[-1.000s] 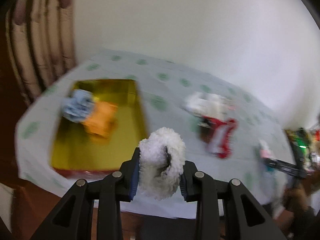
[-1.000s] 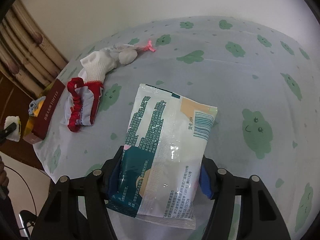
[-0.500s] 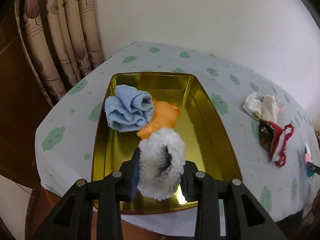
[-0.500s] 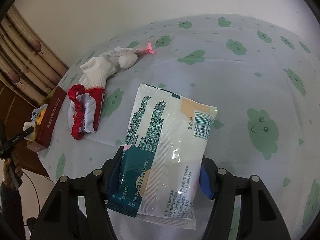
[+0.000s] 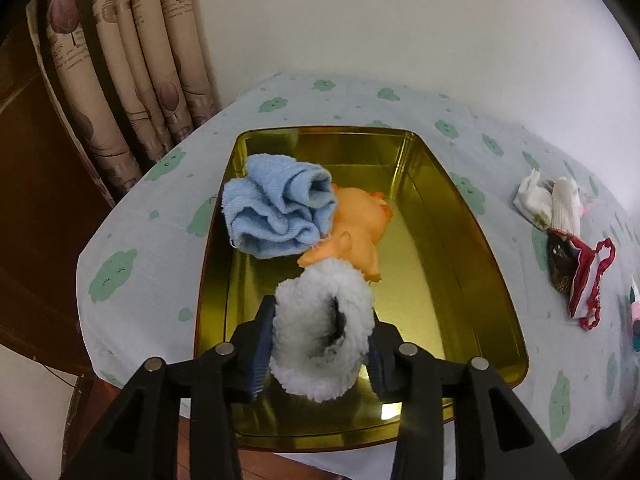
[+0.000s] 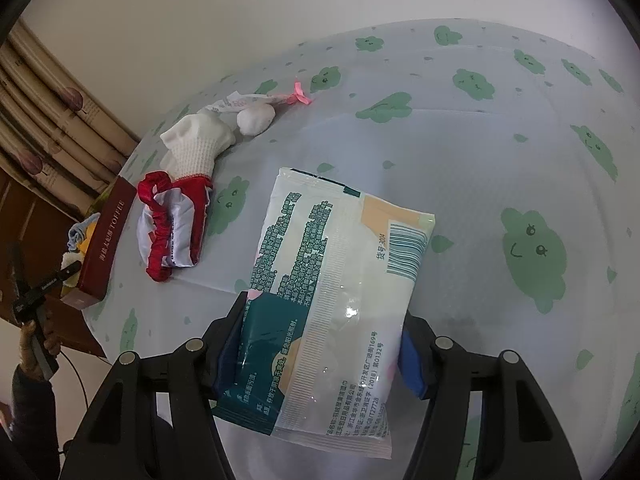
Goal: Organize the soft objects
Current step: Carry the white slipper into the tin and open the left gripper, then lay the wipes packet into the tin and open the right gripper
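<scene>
Only a few bits are actually legible. The dark red tin side (image 6: pixel 105 249) says "TOFFEE" in gold next to some Chinese characters. The tissue pack (image 6: pixel 334 300) is mostly Chinese print, but there's "304" by the barcode, plus "169", "(2018)", "0132" and "T27728" low on the wrapper.

The left wrist camera is looking steeply down along its fingers, sitting close above the gold tin (image 5: pixel 472 240) at the table's curtain end. The right wrist camera is looking forward and down across the cloud-print tablecloth (image 6: pixel 500 152), nearer its middle. Both views are sharing the tin (image 6: pixel 108 240), the white glove (image 5: pixel 564 204) (image 6: pixel 196 148) and the red-trimmed cloth (image 5: pixel 588 280) (image 6: pixel 172 224).
</scene>
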